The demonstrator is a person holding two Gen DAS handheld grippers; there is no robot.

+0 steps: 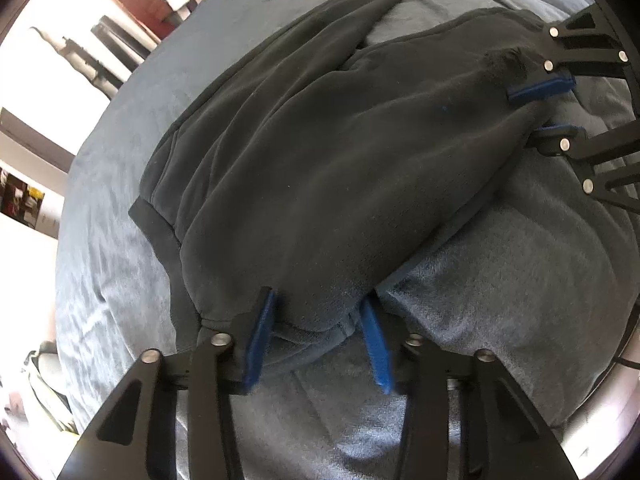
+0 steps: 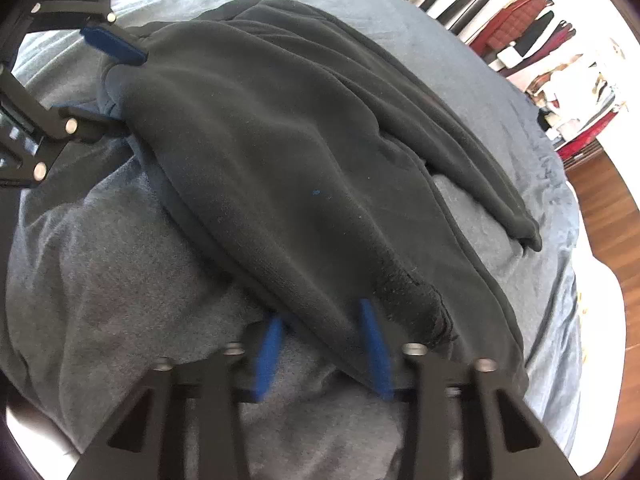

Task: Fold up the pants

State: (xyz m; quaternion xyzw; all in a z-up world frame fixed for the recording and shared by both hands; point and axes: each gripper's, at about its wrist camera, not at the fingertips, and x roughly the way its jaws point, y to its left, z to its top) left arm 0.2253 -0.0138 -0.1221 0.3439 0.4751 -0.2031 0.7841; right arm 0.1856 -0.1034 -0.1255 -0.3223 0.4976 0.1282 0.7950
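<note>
Left gripper (image 1: 316, 340): nearest in the left wrist view, blue pads parted with the near edge of the fabric bunched between them; the pads do not look pressed onto the cloth, so it reads as open around the edge, not clamped.
Right gripper (image 2: 324, 344): likewise parted, one pad tucked under the cloth edge and one beside it; open around the hem, by my reading.
Pants (image 1: 320, 168): dark, fleece-like, spread across the bed, one leg laid over toward the other, the second leg (image 2: 460, 152) stretching away behind.
Handling: soft, limp and fairly light; it will sag and drag between two holds, and the brushed surface should not slip much. Best taken at the thicker seamed edges, namely the frayed cuff (image 2: 416, 300) and the waistband side, pinching both layers together.
Bed cover (image 1: 500, 300): blue-grey, plush, wrinkled, touching the pants all along.
Background: clothes rack (image 2: 532, 24) well apart, beyond the bed.
</note>
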